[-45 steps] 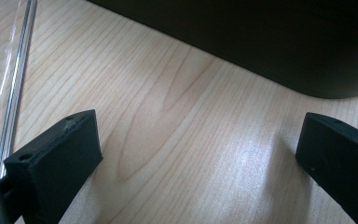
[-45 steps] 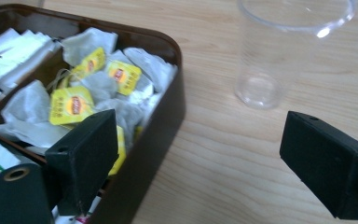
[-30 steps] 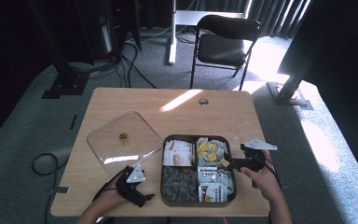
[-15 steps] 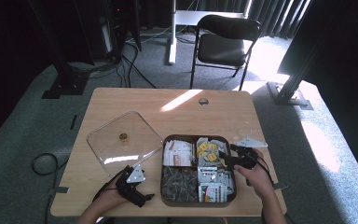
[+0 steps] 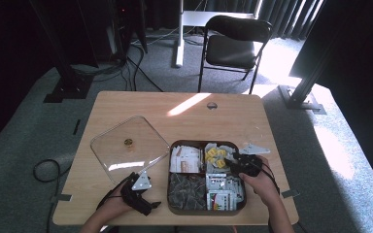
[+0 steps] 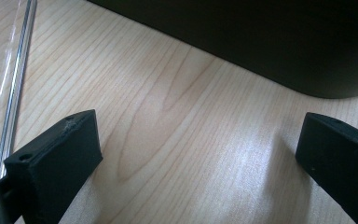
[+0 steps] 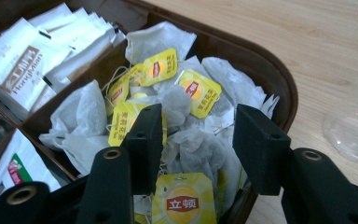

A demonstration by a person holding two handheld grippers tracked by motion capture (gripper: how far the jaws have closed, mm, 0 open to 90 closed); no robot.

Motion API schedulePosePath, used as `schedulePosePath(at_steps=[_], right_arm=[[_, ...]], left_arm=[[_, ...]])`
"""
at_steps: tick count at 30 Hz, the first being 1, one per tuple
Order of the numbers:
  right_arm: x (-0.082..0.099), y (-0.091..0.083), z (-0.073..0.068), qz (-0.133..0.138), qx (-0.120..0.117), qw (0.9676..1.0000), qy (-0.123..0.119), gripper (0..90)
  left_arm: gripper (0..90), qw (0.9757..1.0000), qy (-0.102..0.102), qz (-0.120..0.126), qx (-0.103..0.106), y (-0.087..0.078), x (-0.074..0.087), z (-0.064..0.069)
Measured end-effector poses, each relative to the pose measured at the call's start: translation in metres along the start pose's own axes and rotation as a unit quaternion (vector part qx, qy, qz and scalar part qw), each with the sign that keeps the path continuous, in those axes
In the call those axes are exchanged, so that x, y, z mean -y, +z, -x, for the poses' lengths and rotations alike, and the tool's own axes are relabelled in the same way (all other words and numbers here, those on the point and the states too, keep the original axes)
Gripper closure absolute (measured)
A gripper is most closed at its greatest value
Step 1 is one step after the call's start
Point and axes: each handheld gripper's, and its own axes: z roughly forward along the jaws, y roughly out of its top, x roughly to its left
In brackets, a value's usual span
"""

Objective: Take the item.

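The right gripper (image 7: 193, 140) hangs open over soft, light tea bags (image 7: 186, 100) in the tray's (image 5: 240, 150) far right box; pinch 1 paper tag, while the left gripper (image 6: 196, 154) rests open.

Light wooden rectangular table (image 5: 126, 104) on grey carpet, small round grommet hole near far edge. Lying on it: clear square plastic lid (image 5: 129, 148) (left of centre) and dark brown rounded compartment tray (image 5: 175, 145) just beside lid, toward near edge, holding tea packets.
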Motion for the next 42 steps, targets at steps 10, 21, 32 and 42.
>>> schedulePosePath(at_steps=[10,21,32,42], right_arm=[[0.003,0.005,-0.001,-0.025,-0.002,0.9996,-0.01,66.6],[0.001,0.003,0.0,-0.014,-0.012,0.9998,-0.002,84.2],[-0.008,-0.009,0.001,0.022,-0.024,0.9994,0.009,85.3],[-0.016,-0.021,0.002,0.041,-0.03,0.9986,0.017,85.1]], left_arm=[[0.0,1.0,0.001,0.0,0.0,0.0,0.0,0.0],[0.0,1.0,0.0,0.0,0.0,0.0,0.0,0.0],[0.0,1.0,0.0,0.0,0.0,0.0,0.0,0.0],[0.0,1.0,0.0,0.0,0.0,0.0,0.0,0.0]])
